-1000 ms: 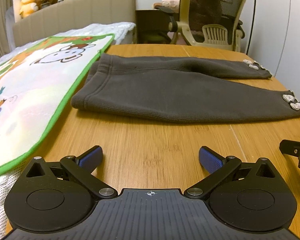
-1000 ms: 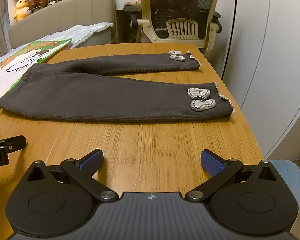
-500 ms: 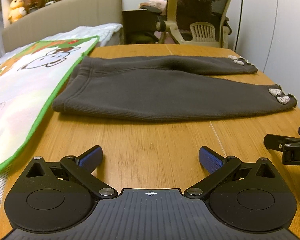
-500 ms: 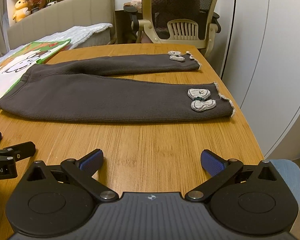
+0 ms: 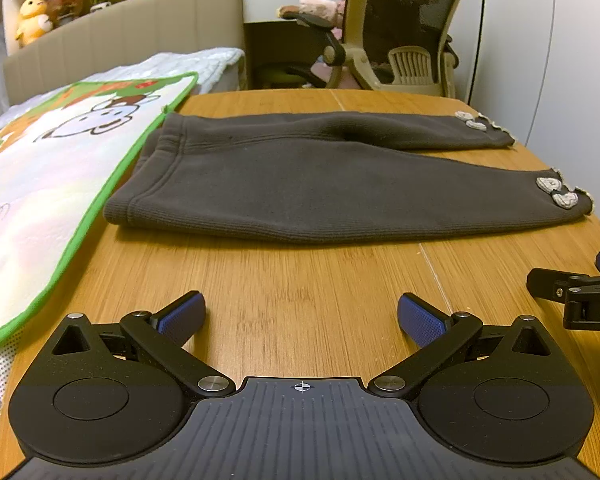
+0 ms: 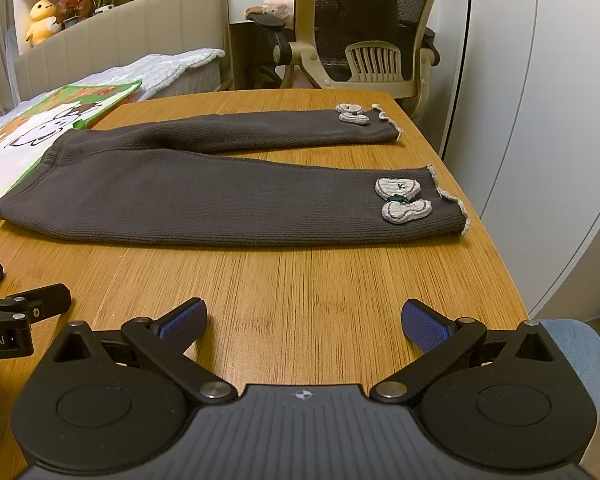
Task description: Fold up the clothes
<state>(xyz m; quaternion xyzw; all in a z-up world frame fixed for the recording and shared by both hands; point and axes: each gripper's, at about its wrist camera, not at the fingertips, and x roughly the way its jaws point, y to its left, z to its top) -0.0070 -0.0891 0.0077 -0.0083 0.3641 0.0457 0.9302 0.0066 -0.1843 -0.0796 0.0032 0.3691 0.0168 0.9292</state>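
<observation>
- Left wrist view: your left gripper (image 5: 301,318) hangs low over the wooden table (image 5: 300,276), jaws spread wide, nothing between the blue pads (image 5: 420,320).
- Dark grey child's trousers (image 5: 320,184) lie flat on the table ahead of you, clear of both grippers. The waistband (image 5: 140,196) points left, the two legs run right.
- The near leg ends in a frilled cuff with two pale crochet patches (image 5: 556,192); the far leg carries a like pair (image 5: 470,120) at its cuff.
- The waistband end lies just beside a green-edged cartoon mat (image 5: 60,184) that overlaps the table's left side; whether they touch, you cannot tell.
- Your right gripper's finger (image 5: 572,296) shows at the right edge of this view, near the table's front.
- Right wrist view: your right gripper (image 6: 304,322) is likewise wide apart and empty, over bare wood in front of the trousers (image 6: 220,200).
- From here the legs split in a narrow V, with a wedge of table between them; the near cuff (image 6: 448,208) sits close to the table's right edge.
- The left gripper's finger (image 6: 32,306) pokes in at the left edge.
- Behind the table: a mesh-back office chair (image 6: 372,32), a beige padded headboard (image 6: 132,32), and a yellow plush toy (image 6: 42,20) on the shelf.
</observation>
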